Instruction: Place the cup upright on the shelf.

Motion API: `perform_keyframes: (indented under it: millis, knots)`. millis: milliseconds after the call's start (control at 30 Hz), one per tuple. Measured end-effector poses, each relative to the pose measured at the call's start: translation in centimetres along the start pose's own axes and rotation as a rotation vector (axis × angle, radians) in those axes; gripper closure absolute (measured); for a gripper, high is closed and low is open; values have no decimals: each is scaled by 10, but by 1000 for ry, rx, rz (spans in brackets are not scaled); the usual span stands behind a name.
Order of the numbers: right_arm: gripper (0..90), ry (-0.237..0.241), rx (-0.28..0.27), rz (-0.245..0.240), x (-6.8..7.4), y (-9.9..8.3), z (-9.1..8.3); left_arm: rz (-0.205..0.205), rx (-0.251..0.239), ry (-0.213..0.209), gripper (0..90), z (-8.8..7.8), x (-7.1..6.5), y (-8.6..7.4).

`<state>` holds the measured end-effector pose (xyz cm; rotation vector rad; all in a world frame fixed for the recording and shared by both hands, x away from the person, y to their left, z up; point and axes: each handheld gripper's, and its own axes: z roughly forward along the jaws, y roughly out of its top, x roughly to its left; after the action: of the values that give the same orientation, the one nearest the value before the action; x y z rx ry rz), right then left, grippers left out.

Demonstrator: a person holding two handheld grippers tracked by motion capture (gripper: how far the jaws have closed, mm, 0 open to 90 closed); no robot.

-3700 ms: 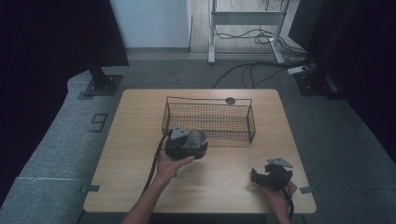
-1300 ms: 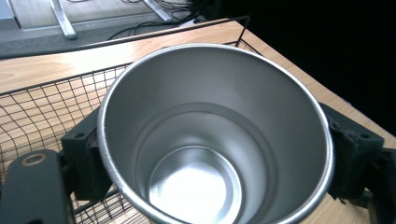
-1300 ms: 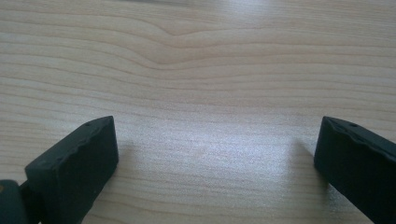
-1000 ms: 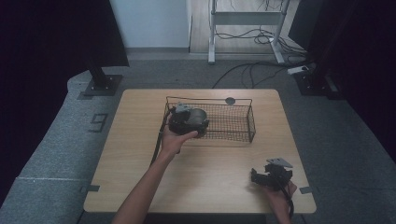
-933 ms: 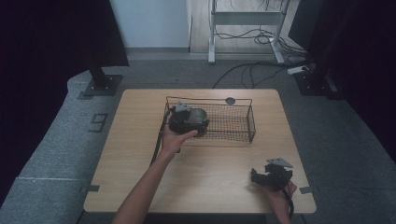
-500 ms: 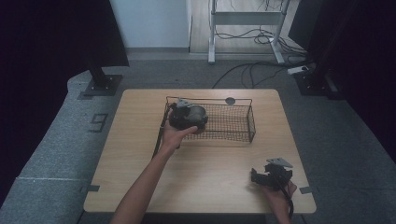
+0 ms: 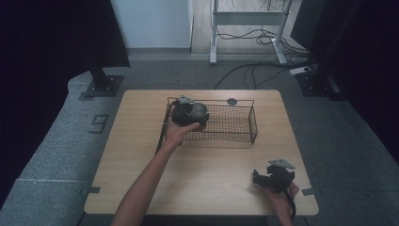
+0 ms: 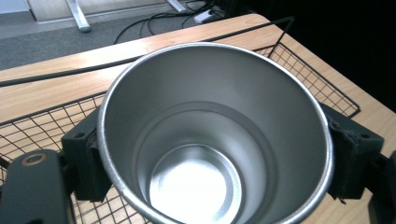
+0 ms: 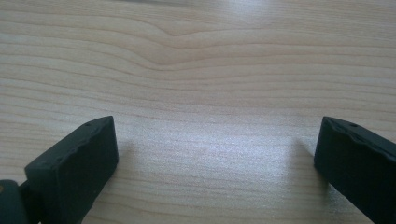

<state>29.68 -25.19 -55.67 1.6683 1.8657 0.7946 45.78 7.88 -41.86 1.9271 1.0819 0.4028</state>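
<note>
A shiny steel cup (image 8: 212, 140), empty, is clamped between the jaws of my left gripper (image 8: 215, 158), its mouth facing the camera. In the high view that left gripper (image 7: 189, 113) hangs over the left end of a black wire basket (image 7: 235, 136) at the middle of the wooden table (image 7: 141, 155). The basket's mesh floor (image 8: 32, 130) lies just beneath the cup. My right gripper (image 7: 273, 178) rests near the table's front right corner. Its jaws stand wide apart over bare wood (image 9: 215, 135), with nothing between them.
A small dark round disc (image 7: 231, 101) lies on the table behind the basket's far rim. Black stands and cables occupy the floor beyond the table. The table's front edge runs close to the right hand.
My left gripper has carried the cup away from the person, from in front of the basket to over its left end. The right gripper has stayed still.
</note>
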Motion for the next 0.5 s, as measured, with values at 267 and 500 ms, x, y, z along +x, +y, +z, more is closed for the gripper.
perform_keyframes:
  millis: [267,500]
  knots:
    - [0,0,0,0,0,0,0,-5,-5,-5,148,9,5,3]
    - [0,0,0,0,0,0,0,-22,13,18,148,25,13,0]
